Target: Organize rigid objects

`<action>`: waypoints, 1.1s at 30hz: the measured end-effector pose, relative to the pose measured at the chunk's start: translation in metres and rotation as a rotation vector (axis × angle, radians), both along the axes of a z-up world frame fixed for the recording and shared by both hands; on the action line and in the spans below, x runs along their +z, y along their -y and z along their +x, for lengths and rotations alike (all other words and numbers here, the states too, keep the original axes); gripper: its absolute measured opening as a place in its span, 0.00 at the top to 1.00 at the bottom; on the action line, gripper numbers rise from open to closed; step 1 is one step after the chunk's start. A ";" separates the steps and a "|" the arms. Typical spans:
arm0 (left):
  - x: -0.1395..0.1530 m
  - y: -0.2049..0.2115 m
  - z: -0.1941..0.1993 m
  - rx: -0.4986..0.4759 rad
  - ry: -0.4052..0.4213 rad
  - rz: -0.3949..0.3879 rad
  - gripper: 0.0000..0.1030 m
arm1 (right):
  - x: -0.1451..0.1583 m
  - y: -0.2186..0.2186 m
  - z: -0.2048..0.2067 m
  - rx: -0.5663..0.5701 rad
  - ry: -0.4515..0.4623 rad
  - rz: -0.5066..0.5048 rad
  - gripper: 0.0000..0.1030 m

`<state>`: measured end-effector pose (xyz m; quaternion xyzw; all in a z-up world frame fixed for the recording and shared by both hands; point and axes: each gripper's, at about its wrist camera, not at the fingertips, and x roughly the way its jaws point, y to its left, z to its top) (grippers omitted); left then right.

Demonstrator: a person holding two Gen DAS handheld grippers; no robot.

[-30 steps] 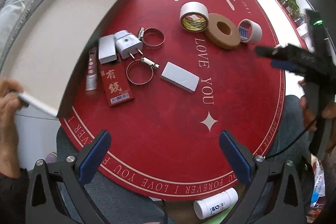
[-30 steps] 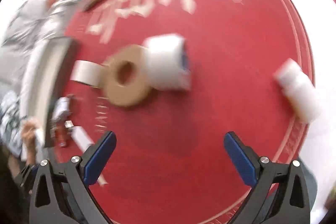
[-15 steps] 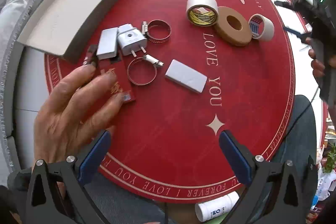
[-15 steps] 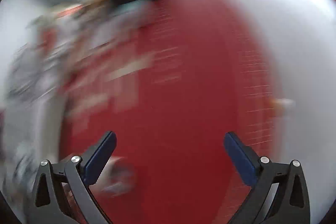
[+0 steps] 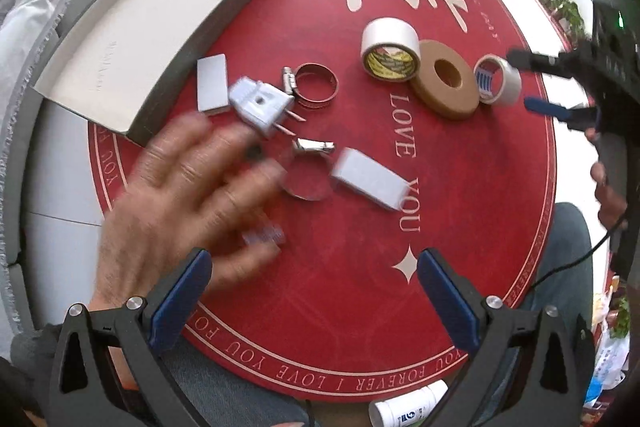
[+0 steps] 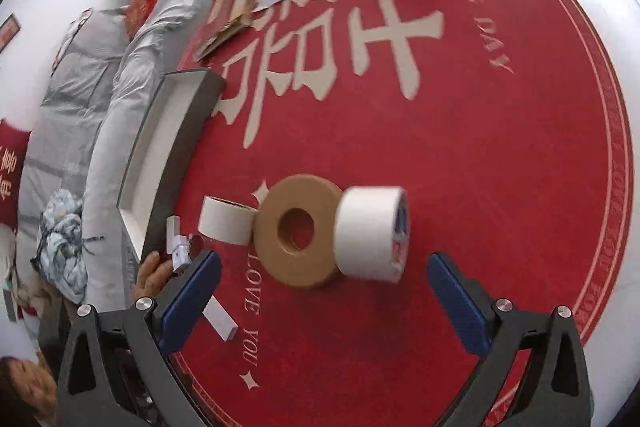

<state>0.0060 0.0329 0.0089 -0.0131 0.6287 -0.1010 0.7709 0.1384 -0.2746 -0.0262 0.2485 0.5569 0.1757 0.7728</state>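
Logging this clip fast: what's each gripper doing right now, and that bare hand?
Left gripper: open, holding nothing.
Right gripper: open, holding nothing, above the tape rolls.
Bare hand: blurred over the small items; grasp cannot be told.

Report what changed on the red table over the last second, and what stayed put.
The grey box, held tilted by a bare hand a second ago, now lies flat on the table; that hand has let go and reaches over the small items near the plug. The three tape rolls stayed in place. Both grippers, left and right, stayed open and empty.
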 end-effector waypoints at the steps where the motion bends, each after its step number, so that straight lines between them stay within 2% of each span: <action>1: 0.001 -0.005 -0.002 0.005 0.002 -0.004 0.00 | -0.001 0.008 -0.010 -0.007 -0.008 -0.012 0.00; 7: 0.003 -0.012 0.008 0.049 0.003 -0.022 0.00 | -0.017 -0.013 -0.030 0.022 -0.072 -0.181 0.00; 12: -0.006 -0.010 0.022 0.080 0.001 0.022 0.00 | -0.035 -0.032 -0.044 0.048 -0.135 -0.330 0.00; 20: -0.025 -0.006 0.019 0.041 0.006 0.118 0.00 | -0.044 -0.045 -0.058 0.048 -0.138 -0.393 0.00; 27: -0.041 0.001 0.021 0.023 0.022 0.181 0.00 | -0.043 -0.033 -0.060 -0.010 -0.148 -0.407 0.00; 33: -0.053 -0.005 0.031 0.054 0.011 0.171 0.00 | -0.042 -0.018 -0.053 -0.072 -0.150 -0.415 0.00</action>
